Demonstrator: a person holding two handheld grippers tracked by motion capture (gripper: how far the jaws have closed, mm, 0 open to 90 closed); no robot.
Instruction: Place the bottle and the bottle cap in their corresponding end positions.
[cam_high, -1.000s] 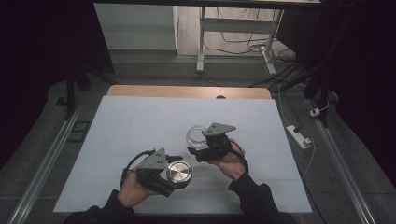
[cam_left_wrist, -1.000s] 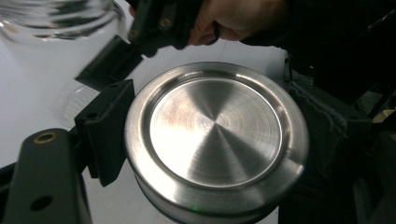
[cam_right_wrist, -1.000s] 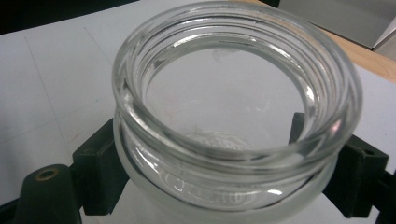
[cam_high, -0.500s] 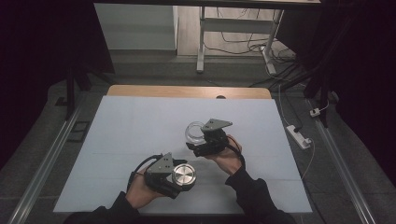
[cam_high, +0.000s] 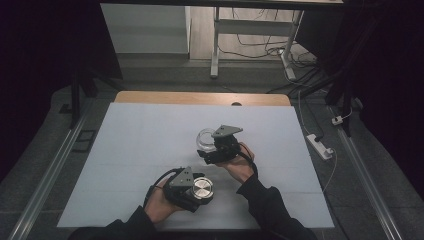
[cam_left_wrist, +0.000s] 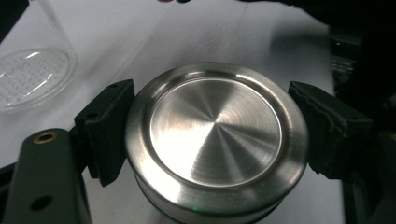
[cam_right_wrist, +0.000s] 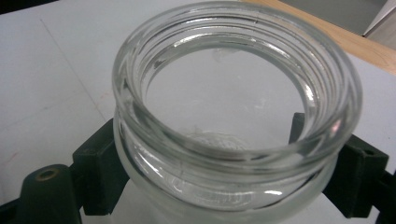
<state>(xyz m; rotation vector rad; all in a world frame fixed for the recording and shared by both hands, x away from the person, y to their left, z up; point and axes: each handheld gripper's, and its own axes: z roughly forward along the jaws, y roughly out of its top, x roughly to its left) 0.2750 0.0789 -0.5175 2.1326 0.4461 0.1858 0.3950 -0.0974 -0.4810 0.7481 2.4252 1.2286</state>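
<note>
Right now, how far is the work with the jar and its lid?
Done: the metal lid is off the glass jar, whose mouth is open and looks empty. In hand: the left gripper clamps the lid, the right gripper clamps the jar. Left: the lid and jar are apart on the table, neither set down.

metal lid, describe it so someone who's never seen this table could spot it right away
On the pale table sheet, look near the front edge, where the person's left hand comes in. The left gripper there is clamped on the metal lid, one black jaw on each side of its rim. It is a round, brushed steel disc with a raised rim, opaque and shiny, unlike the clear glass jar that the right gripper holds farther back.
</note>
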